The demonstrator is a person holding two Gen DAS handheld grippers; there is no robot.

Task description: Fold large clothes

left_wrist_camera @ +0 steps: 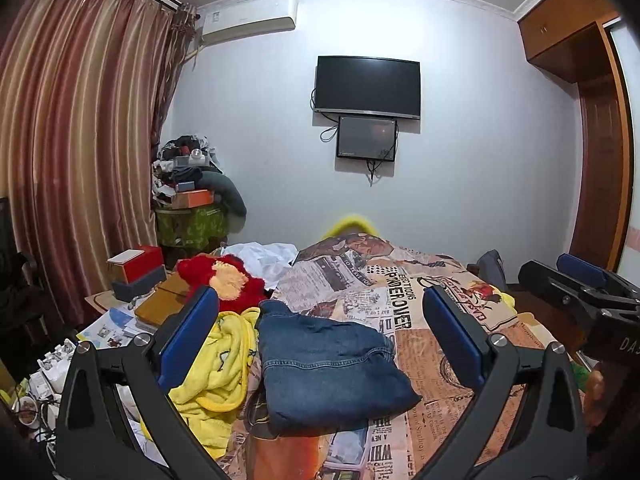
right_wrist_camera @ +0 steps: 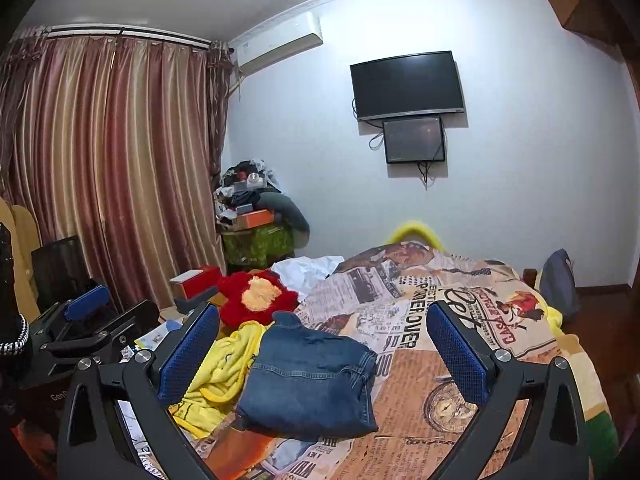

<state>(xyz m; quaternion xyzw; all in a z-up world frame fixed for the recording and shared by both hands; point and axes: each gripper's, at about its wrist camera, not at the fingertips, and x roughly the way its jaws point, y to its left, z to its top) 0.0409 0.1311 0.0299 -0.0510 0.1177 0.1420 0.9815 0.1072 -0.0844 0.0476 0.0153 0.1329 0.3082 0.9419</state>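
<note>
A folded pair of blue jeans (left_wrist_camera: 328, 364) (right_wrist_camera: 312, 376) lies on the bed's newspaper-print cover (left_wrist_camera: 420, 300) (right_wrist_camera: 420, 360). My left gripper (left_wrist_camera: 320, 332) hangs above and before the jeans, open wide, with nothing between its blue pads. My right gripper (right_wrist_camera: 324, 344) is likewise open above the jeans and holds nothing. In the left wrist view the right gripper (left_wrist_camera: 576, 280) shows at the right edge. In the right wrist view the left gripper (right_wrist_camera: 92, 320) shows at the left edge.
A crumpled yellow garment (left_wrist_camera: 220, 364) (right_wrist_camera: 216, 368) lies just left of the jeans. Behind it sit a red plush toy (left_wrist_camera: 224, 280) (right_wrist_camera: 256, 296) and white cloth (left_wrist_camera: 264, 260). Boxes and papers (left_wrist_camera: 136, 276) crowd the bed's left side. A wardrobe (left_wrist_camera: 592, 120) stands right.
</note>
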